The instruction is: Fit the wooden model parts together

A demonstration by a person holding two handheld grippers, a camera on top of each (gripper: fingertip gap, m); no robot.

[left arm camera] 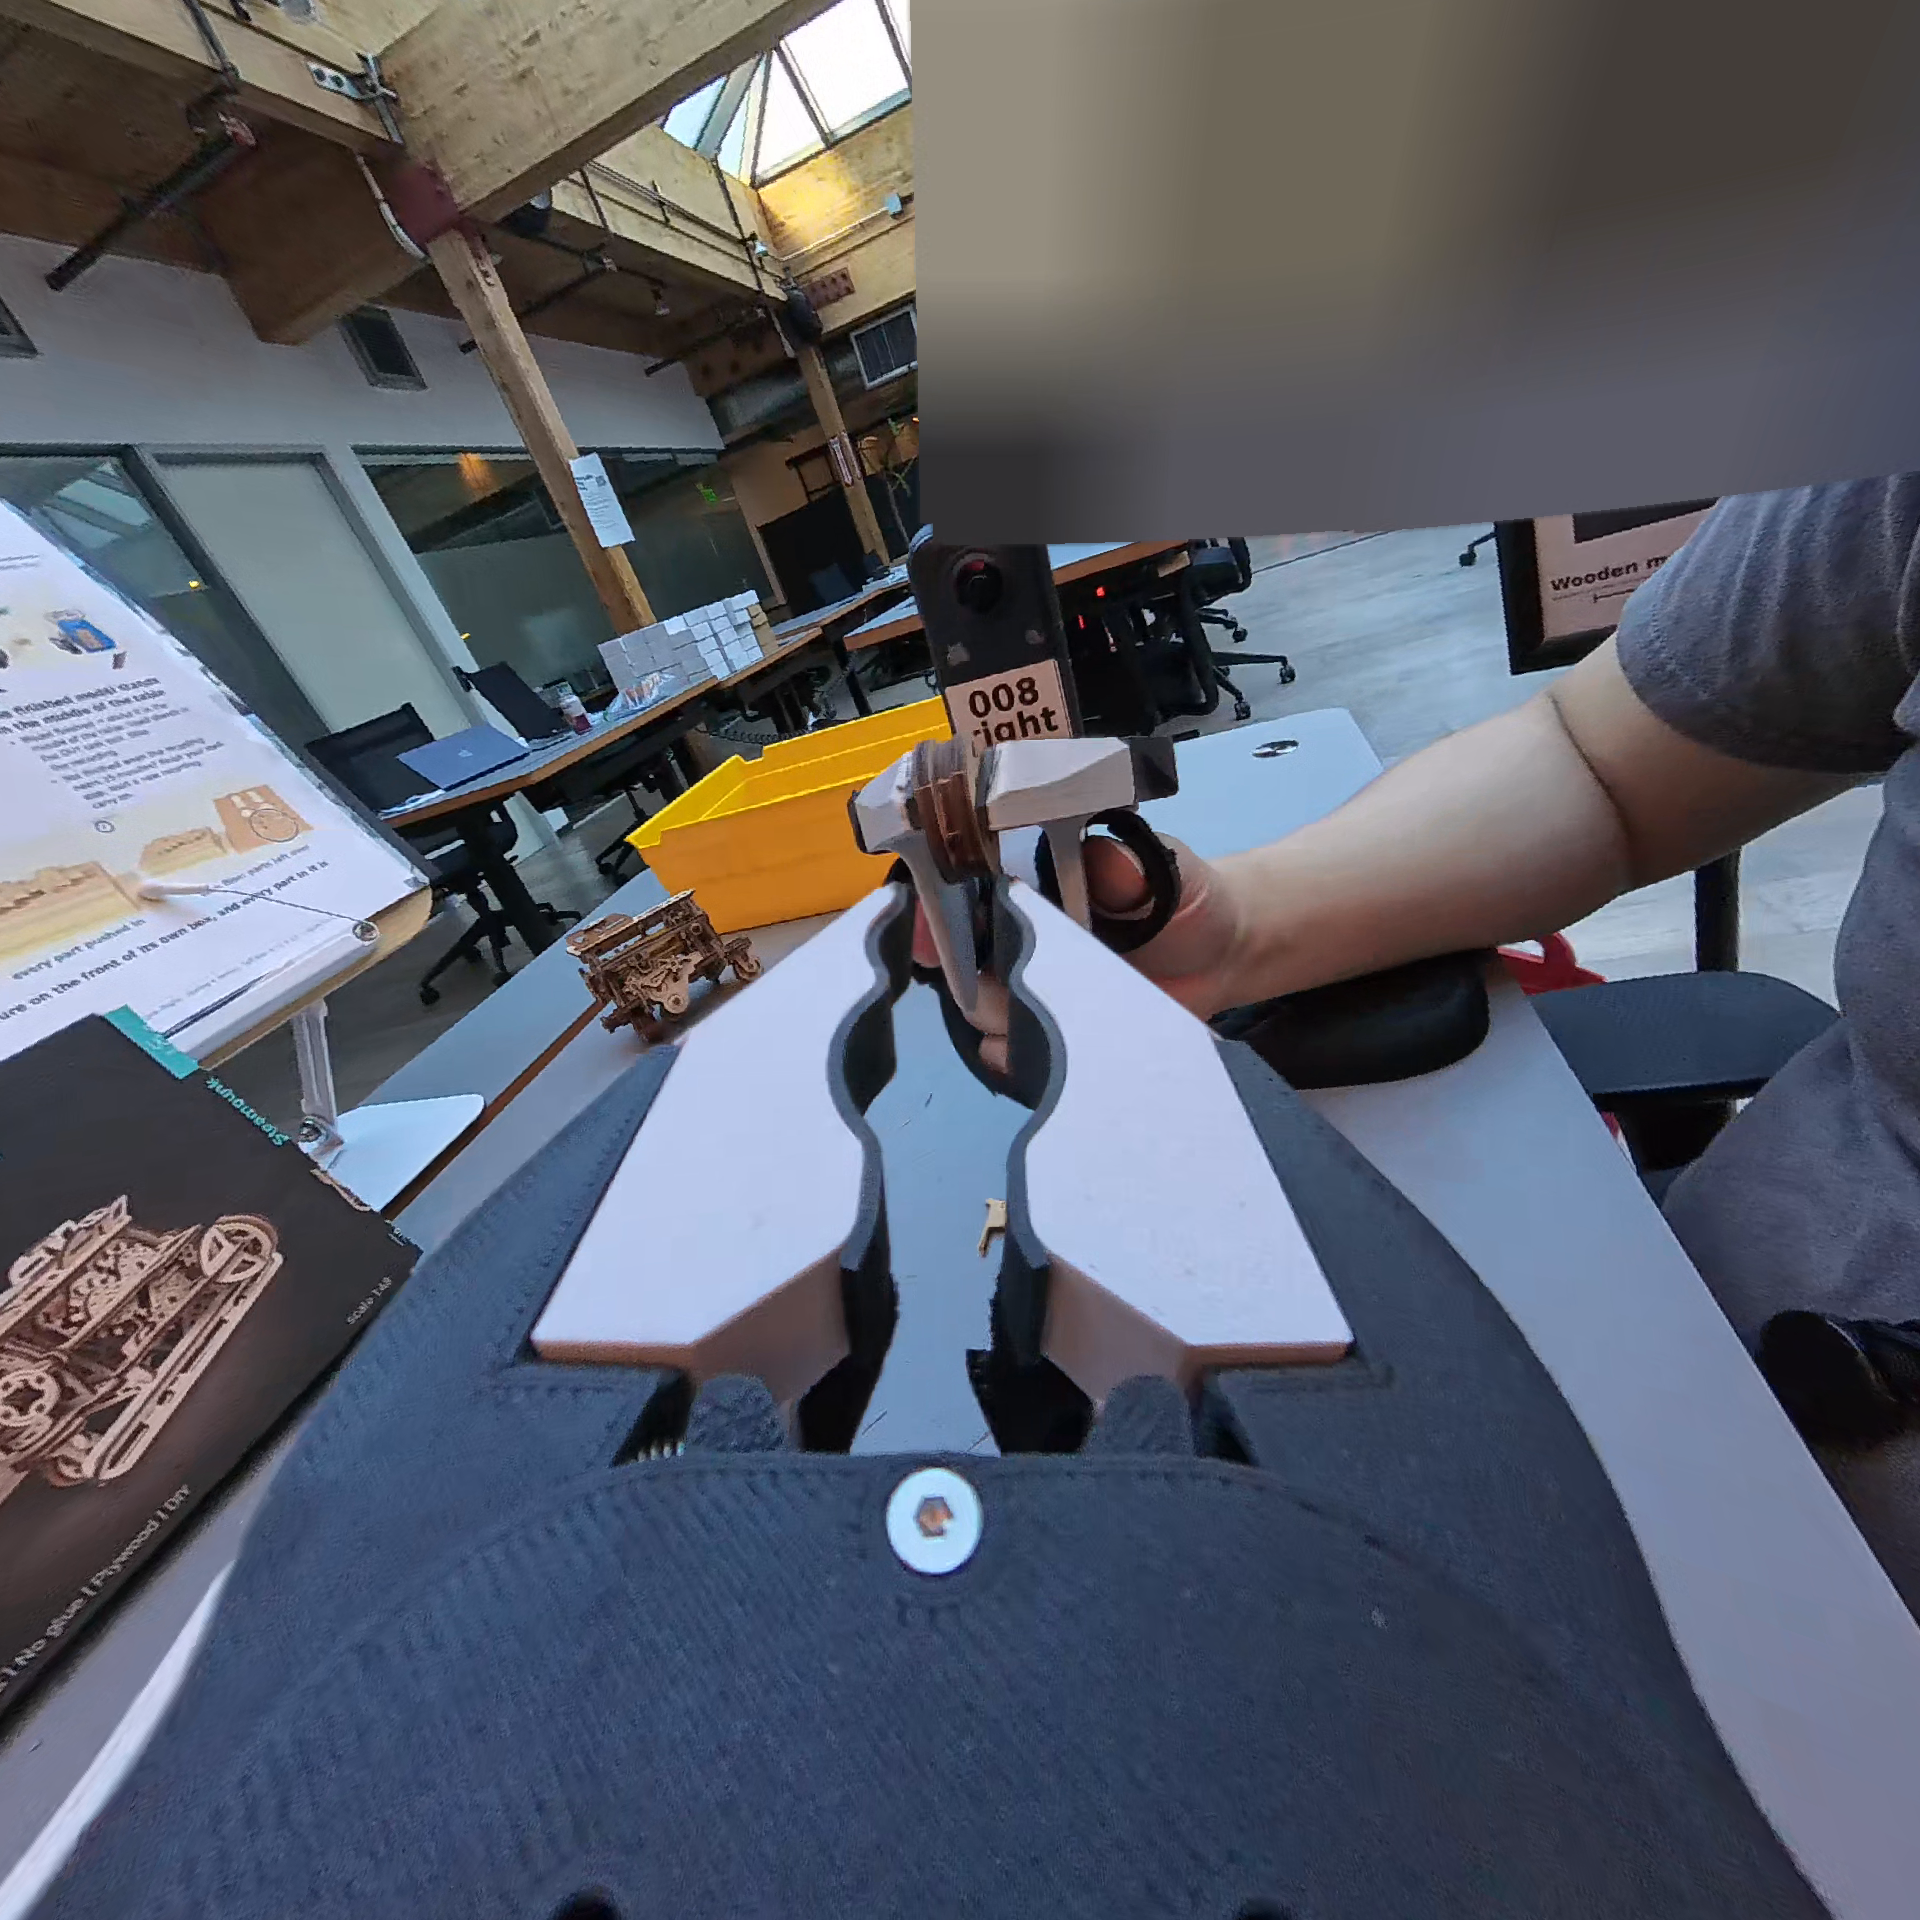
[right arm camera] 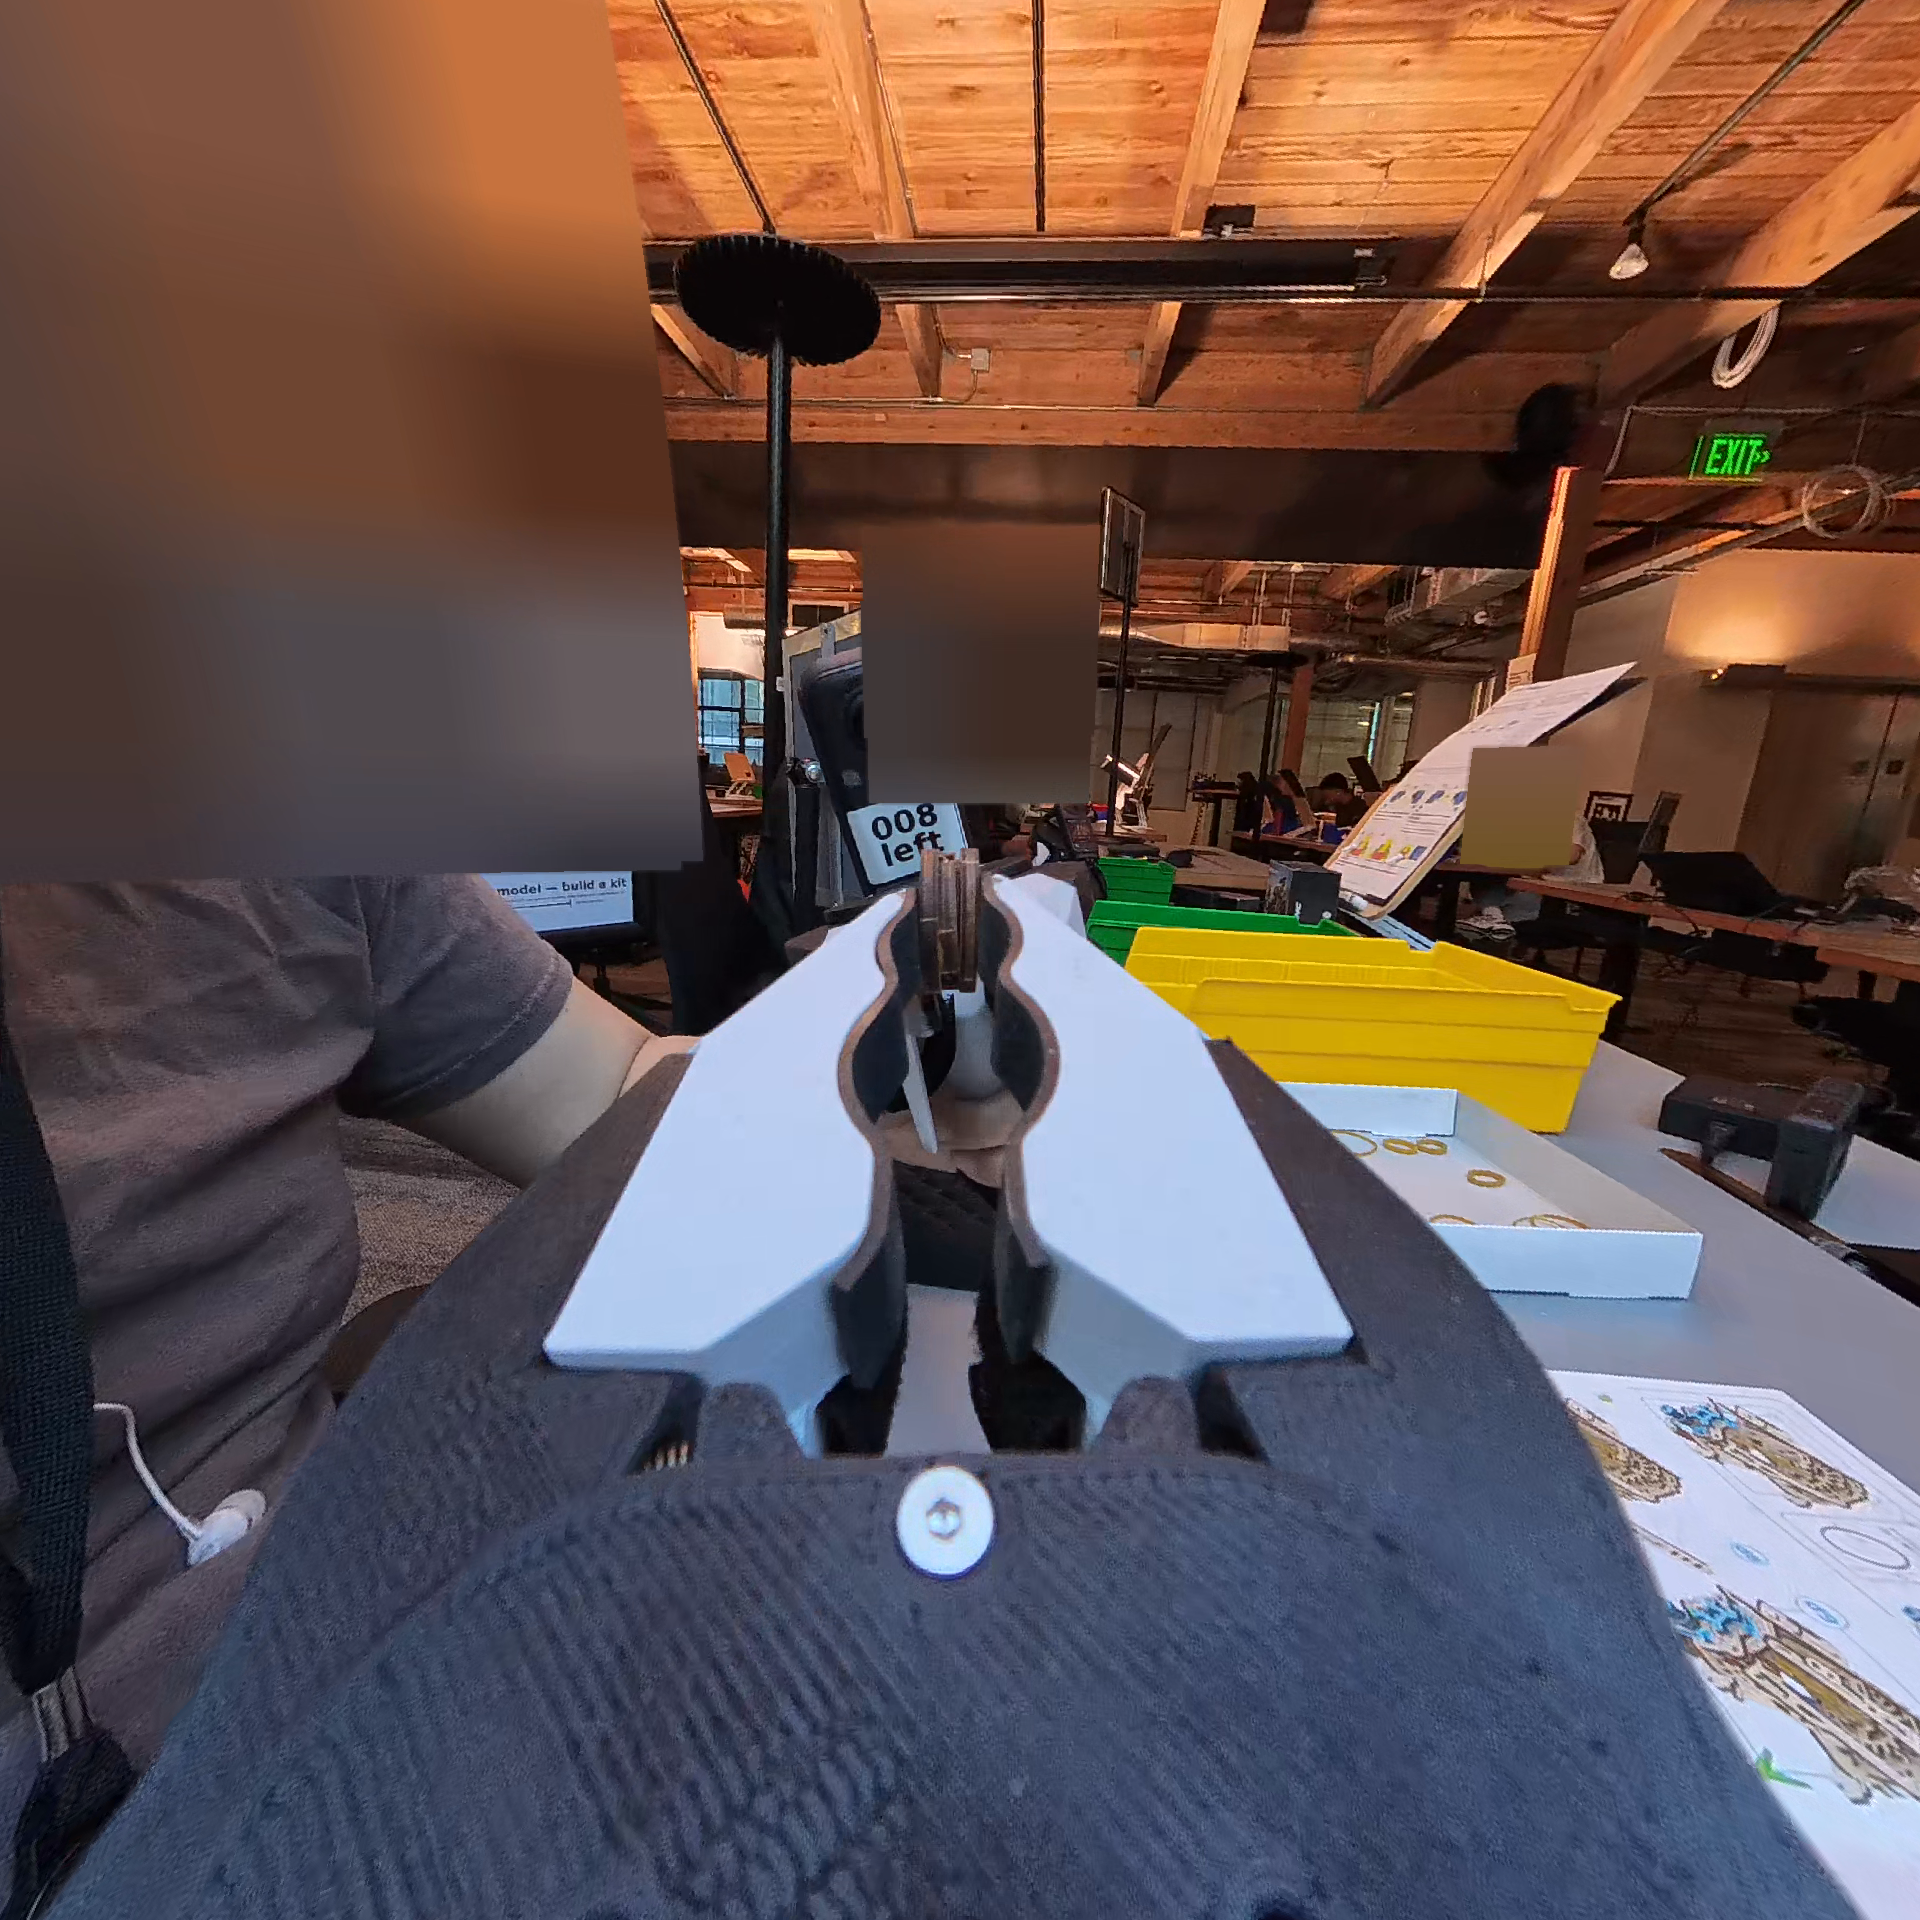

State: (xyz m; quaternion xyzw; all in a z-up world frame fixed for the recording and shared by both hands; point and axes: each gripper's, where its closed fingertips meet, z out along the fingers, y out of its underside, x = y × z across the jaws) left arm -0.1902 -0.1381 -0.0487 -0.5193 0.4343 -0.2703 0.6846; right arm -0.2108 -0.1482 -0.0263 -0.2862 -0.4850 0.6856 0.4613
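My right gripper is shut on a small round wooden part made of stacked discs, gripped edge-on at the fingertips and held up in the air. The left wrist view shows the same part pinched between the right gripper's white fingers. My left gripper is open with nothing between its pads, its tips just below and in front of that part. A tiny wooden piece lies on the table under the left jaws. In the right wrist view the left gripper is mostly hidden behind the part.
A finished wooden model stands on the grey table beside a yellow bin. The kit box and an instruction board are at the left. A white tray with rubber bands, green bins and an instruction sheet lie to the right. Only a small space, under 4 cm, lies between the two pairs of fingers.
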